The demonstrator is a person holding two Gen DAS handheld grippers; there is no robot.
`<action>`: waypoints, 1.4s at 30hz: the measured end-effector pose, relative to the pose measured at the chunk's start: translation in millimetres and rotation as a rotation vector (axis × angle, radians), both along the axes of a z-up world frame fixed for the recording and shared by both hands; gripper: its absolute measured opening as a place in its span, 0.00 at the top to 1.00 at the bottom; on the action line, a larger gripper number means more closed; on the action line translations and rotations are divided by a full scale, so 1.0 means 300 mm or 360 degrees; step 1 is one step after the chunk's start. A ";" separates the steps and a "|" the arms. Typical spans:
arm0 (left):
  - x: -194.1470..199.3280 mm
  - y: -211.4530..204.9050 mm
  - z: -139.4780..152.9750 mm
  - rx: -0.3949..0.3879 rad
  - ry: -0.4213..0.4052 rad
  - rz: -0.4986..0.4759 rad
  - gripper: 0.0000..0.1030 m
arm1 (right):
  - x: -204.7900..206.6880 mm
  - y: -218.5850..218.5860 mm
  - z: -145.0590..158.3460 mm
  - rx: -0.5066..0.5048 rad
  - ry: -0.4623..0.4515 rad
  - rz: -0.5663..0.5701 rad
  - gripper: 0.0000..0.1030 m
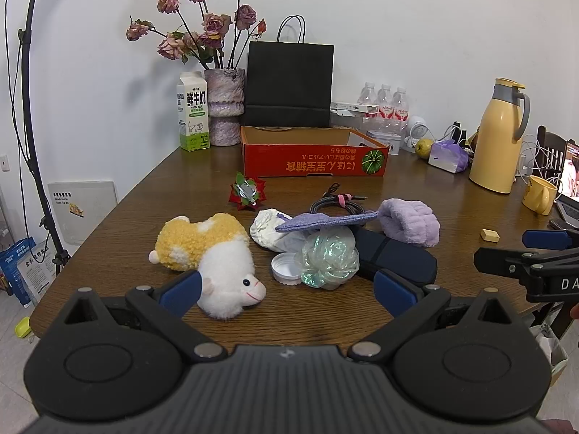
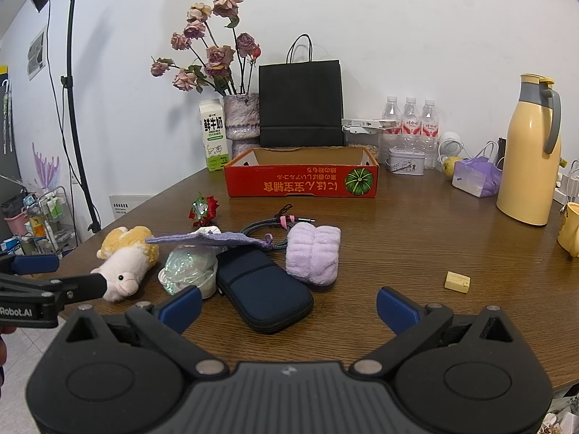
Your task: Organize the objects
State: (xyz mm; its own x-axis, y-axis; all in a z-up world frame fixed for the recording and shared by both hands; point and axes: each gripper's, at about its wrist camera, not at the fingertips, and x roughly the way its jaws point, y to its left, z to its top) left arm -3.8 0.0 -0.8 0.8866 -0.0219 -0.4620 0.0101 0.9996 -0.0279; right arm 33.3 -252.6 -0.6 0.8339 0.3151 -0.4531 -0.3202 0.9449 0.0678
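A pile of loose objects lies mid-table: a yellow-and-white plush sheep, an iridescent bath pouf on a white lid, a navy pouch, a lilac towel roll, a purple cloth, a coiled cable and a red foil flower. An open red cardboard box stands behind them. My left gripper is open, just before the sheep and pouf. My right gripper is open, just before the navy pouch.
At the back stand a milk carton, a vase of dried roses, a black paper bag, water bottles and a tin. A yellow jug, a yellow mug, a purple bag and a small eraser lie right.
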 end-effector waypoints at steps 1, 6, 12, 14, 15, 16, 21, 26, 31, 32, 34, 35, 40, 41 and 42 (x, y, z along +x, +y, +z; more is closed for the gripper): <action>0.000 0.000 0.000 0.0000 0.0000 0.0000 0.00 | 0.000 0.000 0.000 0.0000 0.0000 0.0000 0.00; 0.000 0.000 -0.001 0.0000 0.0000 0.0000 0.00 | 0.000 0.000 0.000 -0.0001 0.0000 0.0000 0.00; 0.000 -0.001 -0.001 0.0000 -0.0001 0.0000 0.00 | 0.000 0.000 0.000 -0.0001 0.0000 0.0000 0.00; 0.000 0.000 -0.001 0.0000 -0.0001 -0.0001 0.00 | 0.000 0.000 0.000 -0.0001 0.0001 0.0000 0.00; -0.001 0.000 -0.001 0.0000 -0.0002 -0.0001 0.00 | 0.000 0.000 0.000 -0.0001 0.0001 -0.0001 0.00; -0.001 0.000 -0.001 0.0000 -0.0003 -0.0001 0.00 | 0.000 0.000 0.000 -0.0001 0.0000 0.0000 0.00; -0.001 0.000 -0.001 0.0000 -0.0003 -0.0004 0.00 | 0.000 0.000 0.000 -0.0001 0.0001 0.0000 0.00; -0.008 0.004 0.007 -0.0031 -0.0023 -0.0022 0.00 | 0.001 0.001 -0.002 -0.0005 0.0001 -0.0002 0.00; -0.005 0.008 0.006 -0.0039 -0.0019 -0.0030 0.00 | 0.004 -0.003 -0.008 -0.0008 0.0004 -0.0004 0.00; -0.003 0.008 0.005 -0.0041 -0.0017 -0.0031 0.00 | 0.005 -0.003 -0.010 -0.0010 0.0005 -0.0004 0.00; 0.001 0.012 0.002 -0.0045 -0.0014 -0.0031 0.00 | 0.007 -0.004 -0.014 -0.0015 0.0008 -0.0002 0.00; 0.002 0.014 0.001 -0.0043 -0.0012 -0.0027 0.00 | 0.010 -0.003 -0.016 -0.0020 0.0010 -0.0001 0.00; 0.019 0.030 -0.007 -0.0036 -0.0006 -0.0003 0.00 | 0.022 -0.002 -0.022 -0.0037 0.0016 -0.0006 0.00; 0.023 0.033 -0.009 -0.0034 -0.0001 0.0005 0.00 | 0.026 0.000 -0.023 -0.0038 0.0019 -0.0007 0.00; 0.029 0.036 -0.012 -0.0033 0.0004 0.0013 0.00 | 0.029 -0.001 -0.027 -0.0040 0.0022 -0.0008 0.00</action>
State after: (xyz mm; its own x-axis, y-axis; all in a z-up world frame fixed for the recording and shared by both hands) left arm 4.8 10.9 -4.5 0.8858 -0.0243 -0.4635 0.0021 0.9988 -0.0485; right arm 42.1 -252.8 -8.5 0.8291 0.2992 -0.4724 -0.3146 0.9480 0.0485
